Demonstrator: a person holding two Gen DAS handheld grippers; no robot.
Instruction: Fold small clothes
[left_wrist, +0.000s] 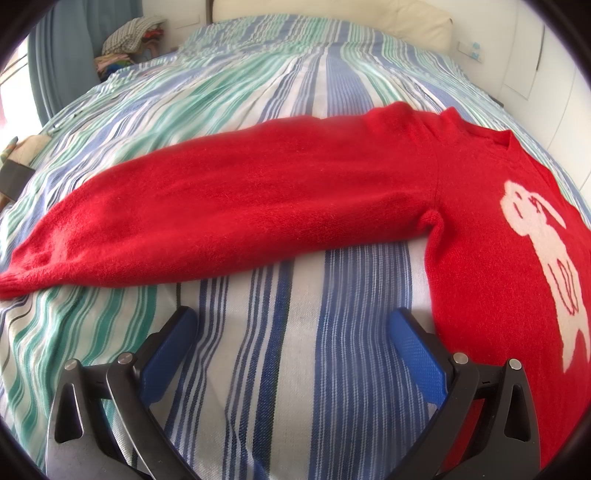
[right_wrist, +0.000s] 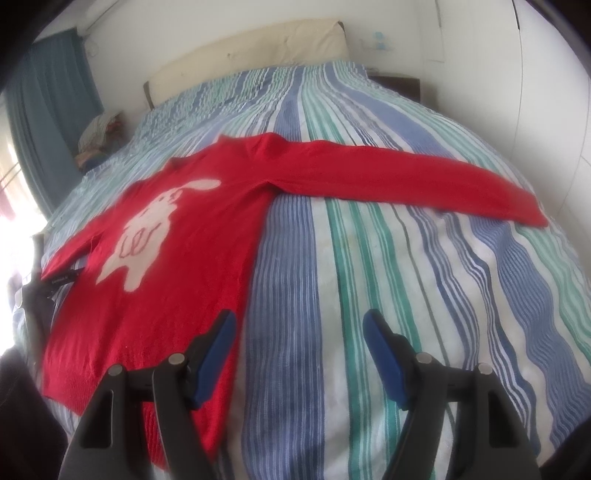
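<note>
Red sweater (right_wrist: 192, 236) flat on striped bed (right_wrist: 406, 295), sleeves spread out. Left gripper (left_wrist: 291, 332) and right gripper (right_wrist: 299, 328) near its hem, fingers wide, empty.

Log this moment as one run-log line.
stage: pre-fold | red sweater flat on striped bedspread, sleeves out | left gripper open, empty | right gripper open, empty, at sweater's edge

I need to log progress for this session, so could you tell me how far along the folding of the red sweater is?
Done: the red sweater lies spread flat, front up, on the striped bed, both sleeves stretched out sideways. In hand: nothing; the left gripper and right gripper are open over the cover beside it. Left: every fold, starting with the sleeves.
</note>
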